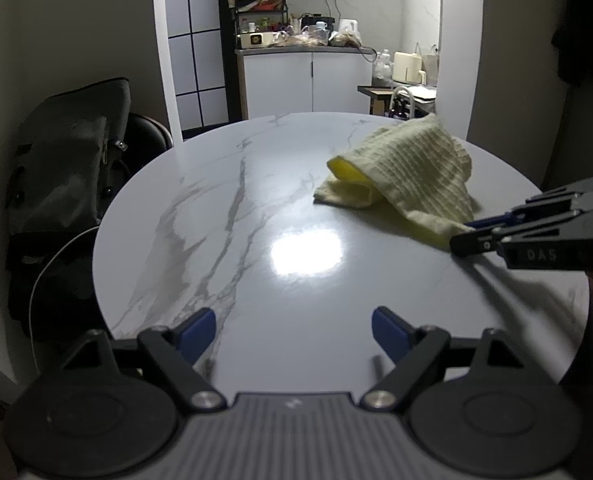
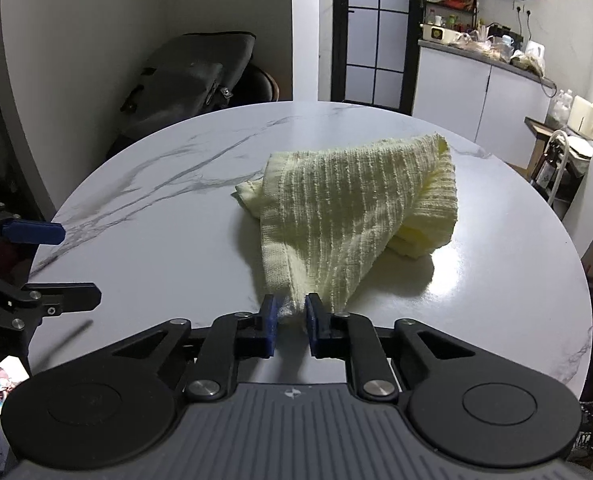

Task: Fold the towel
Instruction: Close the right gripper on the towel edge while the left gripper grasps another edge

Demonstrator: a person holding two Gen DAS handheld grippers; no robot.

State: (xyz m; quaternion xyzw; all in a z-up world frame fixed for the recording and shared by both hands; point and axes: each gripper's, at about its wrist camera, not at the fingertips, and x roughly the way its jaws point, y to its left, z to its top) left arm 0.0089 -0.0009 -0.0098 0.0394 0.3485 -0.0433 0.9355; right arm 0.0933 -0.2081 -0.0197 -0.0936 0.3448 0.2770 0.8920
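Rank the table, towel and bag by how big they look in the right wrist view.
1. Table
2. Towel
3. Bag, though it sits farther back, so its true size against the towel is unsure.

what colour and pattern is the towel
Pale yellow towel with a ribbed, woven stripe texture; it shows best in the right wrist view.

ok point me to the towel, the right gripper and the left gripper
towel [image 2: 348, 196]: right wrist view, on its ribbed upper layer
right gripper [image 2: 290, 310]: right wrist view, between the blue pads pinching the towel corner
left gripper [image 1: 294, 330]: left wrist view, in the gap between its open blue pads
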